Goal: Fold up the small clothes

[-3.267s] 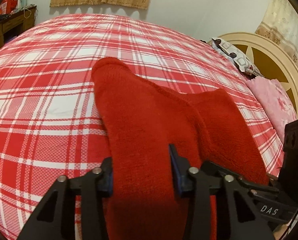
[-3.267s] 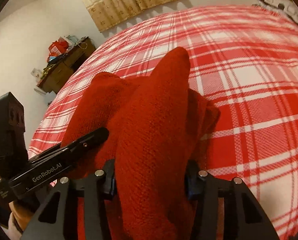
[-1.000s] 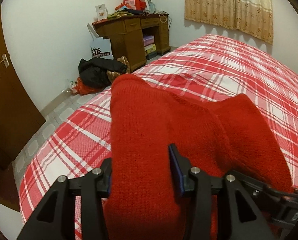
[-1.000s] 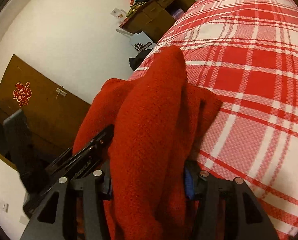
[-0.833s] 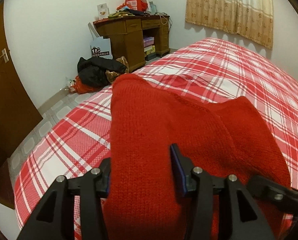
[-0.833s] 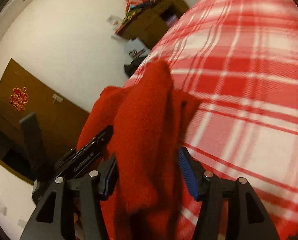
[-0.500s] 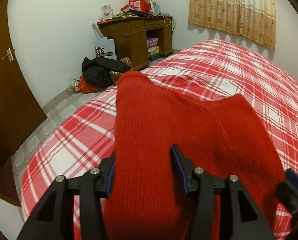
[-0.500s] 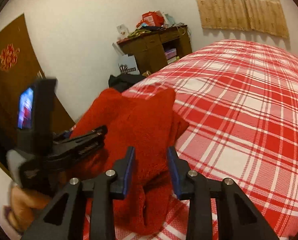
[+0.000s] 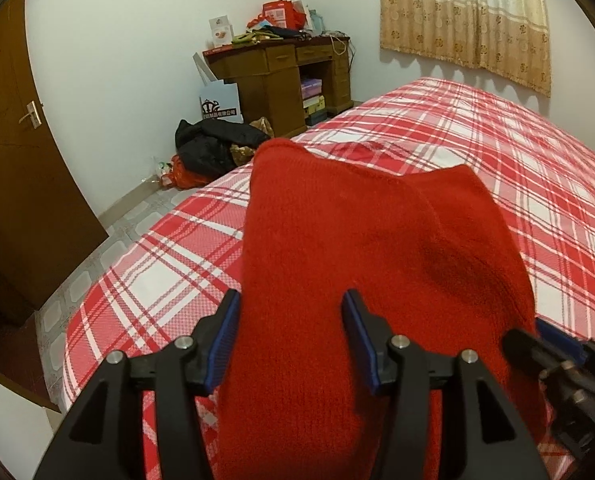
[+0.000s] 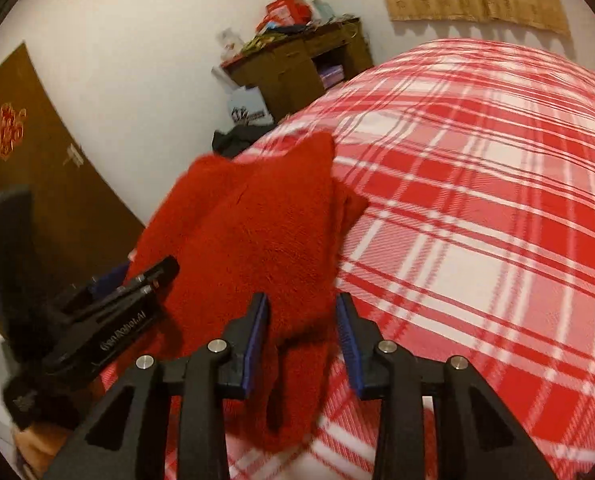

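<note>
A folded red knitted garment (image 9: 361,264) lies near the corner of the red and white plaid bed (image 9: 537,168). My left gripper (image 9: 291,340) is shut on its near end, the cloth bunched between the blue pads. In the right wrist view the garment (image 10: 257,232) lies ahead and to the left. My right gripper (image 10: 303,340) is open above the garment's near edge, with a gap on both sides and nothing held. The left gripper's body (image 10: 109,320) shows at the lower left of that view.
A wooden desk (image 9: 281,76) piled with clutter stands against the far wall. A dark heap of clothes (image 9: 213,146) and a white bag lie on the tiled floor beside it. A brown door (image 9: 17,184) is at the left. The bed edge is close on the left.
My right gripper has opened, let go of the red garment and drawn back a little. The garment has dropped onto the bed. My left gripper still holds its end.
</note>
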A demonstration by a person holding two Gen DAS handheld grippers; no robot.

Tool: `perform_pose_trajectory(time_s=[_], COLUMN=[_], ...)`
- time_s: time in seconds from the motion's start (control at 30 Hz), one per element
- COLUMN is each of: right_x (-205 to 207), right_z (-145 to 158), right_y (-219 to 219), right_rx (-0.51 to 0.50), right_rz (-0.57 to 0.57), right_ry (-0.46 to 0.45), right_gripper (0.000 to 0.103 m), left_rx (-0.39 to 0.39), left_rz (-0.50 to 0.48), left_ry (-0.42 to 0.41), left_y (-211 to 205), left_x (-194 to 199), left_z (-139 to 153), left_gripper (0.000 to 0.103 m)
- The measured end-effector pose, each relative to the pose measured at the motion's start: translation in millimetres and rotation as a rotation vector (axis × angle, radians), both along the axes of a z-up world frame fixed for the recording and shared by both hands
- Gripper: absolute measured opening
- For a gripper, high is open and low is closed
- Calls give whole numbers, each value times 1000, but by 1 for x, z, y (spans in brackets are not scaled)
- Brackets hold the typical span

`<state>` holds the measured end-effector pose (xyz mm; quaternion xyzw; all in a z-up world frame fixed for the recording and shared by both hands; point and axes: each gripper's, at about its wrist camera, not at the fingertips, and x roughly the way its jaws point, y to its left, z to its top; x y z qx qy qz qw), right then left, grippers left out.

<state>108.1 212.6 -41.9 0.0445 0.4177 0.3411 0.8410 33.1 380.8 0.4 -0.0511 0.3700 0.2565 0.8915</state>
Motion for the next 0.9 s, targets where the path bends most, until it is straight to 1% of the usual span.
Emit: perform_pose_trajectory(time_s=[0.07,0.13,0.2,0.27,0.37,0.43,0.47,0.53,0.57,0.6,0.67,0.73,0.8,0.9], right_x=[-5,-13,-20,-29,-41,-50,-53,-62,-67,-73,-82,-93,-102,-114], right_z=[8,17,24,31,37,42,44,49,53,58,64,72,79,88], right_y=[-16,-31,-45,-60,-74,-84,-88,-96,-100,-104,-110,-117,-122,-131], right_rx=[22,35,44,48,47,38,33,14,5,-10,-27,-38,-52,-45], right_rz=[-30,-59,-84,-106,-129,-140,-143,-157,-165,-176,-190,-204,-218,-242], right_ry=[-1,-17,-33,-48,-56,-71,-79,-112,-132,-158,-195,-246,-281,-308], right_gripper=[37,40,44,45,45,45,46,46,48,55,63,64,64,65], left_rx=[-7,-24,-23,-20,-29,-17,-12,-6,-4,-3,2,12,30,66], left_rz=[3,4,0,-14,-43,-65,-71,-89,-99,-111,-129,-141,-160,-174], left_ry=[-3,-11,-12,-13,-23,-30,-31,-37,-40,-44,-47,-52,-55,-33], left_y=[-2,-4,-10,-17,-29,-41,-45,-56,-60,-64,-75,-84,-93,-104], left_x=[-4,-10,-15,-20,-27,-33,-34,-39,-41,-43,-47,-53,-59,-67], left_z=[2,3,4,7,11,15,16,19,20,22,25,28,32,36], left_gripper=[57,61,61,61,69,78,80,89,91,93,98,102,102,103])
